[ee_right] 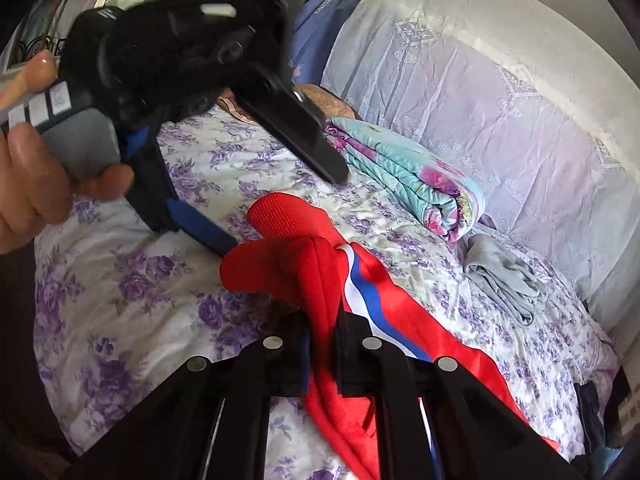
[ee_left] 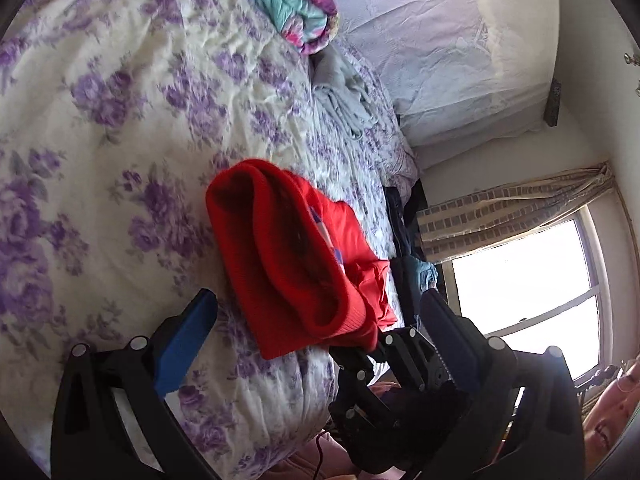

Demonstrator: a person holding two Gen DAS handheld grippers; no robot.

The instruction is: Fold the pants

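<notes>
Right gripper point(ee_right: 320, 344): jaws clenched hard on the red pants point(ee_right: 320, 276), pinching a fold of fabric just below the ribbed band, cloth bunched between the two fingers (no daylight between them at all).
Left gripper point(ee_left: 316, 304): jaws spread wide, released, nothing between them; in the right wrist view it shows at point(ee_right: 280, 208), its blue-padded finger point(ee_right: 202, 226) reaching right up to the ribbed cuff end — touching or just short of it, I can't tell which.
Left fingers, own view: the blue pad point(ee_left: 182, 348) sits left of the pants, the other finger point(ee_left: 448, 332) to the right, the red bundle framed in the open gap.
Red pants: lifted partly off the bed, bunched, ribbed band rounded and facing the left camera; the leg with its white-and-blue stripe point(ee_right: 362, 292) trails down across the bedspread toward the lower right.
Bedspread point(ee_left: 120, 120): white with purple flowers, wrinkled, under everything.
Folded quilt point(ee_right: 420, 184): turquoise with pink blooms, lying near the headboard end, well apart from the pants.
Grey garment point(ee_right: 504, 280): crumpled just beside the quilt (loosely heaped, not folded).
Hand point(ee_right: 36, 184): wrapped around the left gripper's grey handle.
Window point(ee_left: 532, 280): bright, with a curtain drawn up above it.
</notes>
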